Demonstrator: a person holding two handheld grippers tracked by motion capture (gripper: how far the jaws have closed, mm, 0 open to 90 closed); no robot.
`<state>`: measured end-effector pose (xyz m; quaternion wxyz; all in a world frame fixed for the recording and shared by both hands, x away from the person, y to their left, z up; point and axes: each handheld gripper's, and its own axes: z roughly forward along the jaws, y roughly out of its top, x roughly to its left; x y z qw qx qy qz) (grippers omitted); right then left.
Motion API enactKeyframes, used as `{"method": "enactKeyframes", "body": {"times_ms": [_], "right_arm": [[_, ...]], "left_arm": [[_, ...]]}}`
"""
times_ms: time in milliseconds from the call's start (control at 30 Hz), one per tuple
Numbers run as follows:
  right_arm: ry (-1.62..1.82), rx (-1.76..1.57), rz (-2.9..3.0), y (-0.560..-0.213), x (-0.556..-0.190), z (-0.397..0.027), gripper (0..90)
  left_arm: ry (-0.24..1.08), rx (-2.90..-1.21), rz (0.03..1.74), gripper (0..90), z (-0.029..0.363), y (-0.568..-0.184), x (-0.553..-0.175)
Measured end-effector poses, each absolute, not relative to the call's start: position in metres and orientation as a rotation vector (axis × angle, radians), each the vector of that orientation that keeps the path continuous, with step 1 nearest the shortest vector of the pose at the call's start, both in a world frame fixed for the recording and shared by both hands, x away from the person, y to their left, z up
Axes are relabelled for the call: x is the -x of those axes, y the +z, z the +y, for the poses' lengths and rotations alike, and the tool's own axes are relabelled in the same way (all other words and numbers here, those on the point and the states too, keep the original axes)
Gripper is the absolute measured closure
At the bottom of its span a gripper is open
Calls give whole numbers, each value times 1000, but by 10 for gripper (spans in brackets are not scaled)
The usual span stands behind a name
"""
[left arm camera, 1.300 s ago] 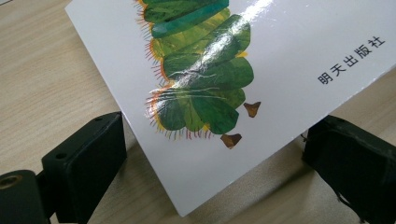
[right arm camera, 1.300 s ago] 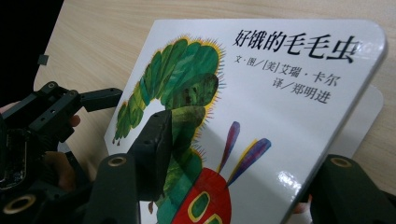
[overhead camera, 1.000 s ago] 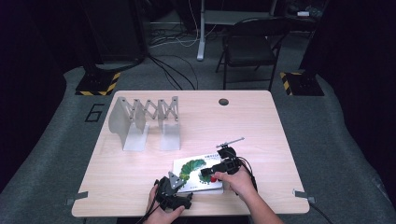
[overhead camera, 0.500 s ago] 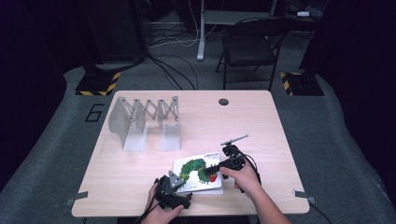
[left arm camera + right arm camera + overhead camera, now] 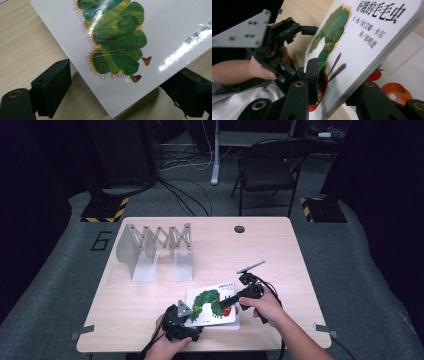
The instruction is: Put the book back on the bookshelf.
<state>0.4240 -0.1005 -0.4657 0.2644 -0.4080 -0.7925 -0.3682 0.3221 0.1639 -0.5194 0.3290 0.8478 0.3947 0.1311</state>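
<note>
Both tongs sit at the caterpillar book (image 5: 214, 303), by the table (image 5: 150, 330) edge well in front of the metal rack (image 5: 155, 251); my right gripper (image 5: 223, 305) has just been closing onto the cover, now lifted. Left gripper (image 5: 120, 100) view: jaws gape round the book's corner (no contact); right gripper (image 5: 337, 92) view: cover pinched, so opening can begin.

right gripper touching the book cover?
Touching. The right gripper view shows the right gripper with one jaw on top of the book cover, one beneath, just closed.
</note>
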Motion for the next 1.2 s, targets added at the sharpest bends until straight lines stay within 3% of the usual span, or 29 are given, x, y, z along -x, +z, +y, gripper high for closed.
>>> {"method": "enactKeyframes", "body": {"times_ms": [433,967,1033,1200], "right_arm": [[-984,878,-2310,-441,-408,-93,858],[-1043,708,-2529,-432,-397,-95,864],[-1072,606,-2601,-431,-396,-97,864],[-1090,505,-2680,-429,-390,-96,863]], "left_arm": [[376,-2256,952,168,165,-521,-317],[305,-2236,952,253,185,-513,-319],[289,-2219,958,309,191,-510,-320],[244,-2135,962,323,203,-501,-327]]}}
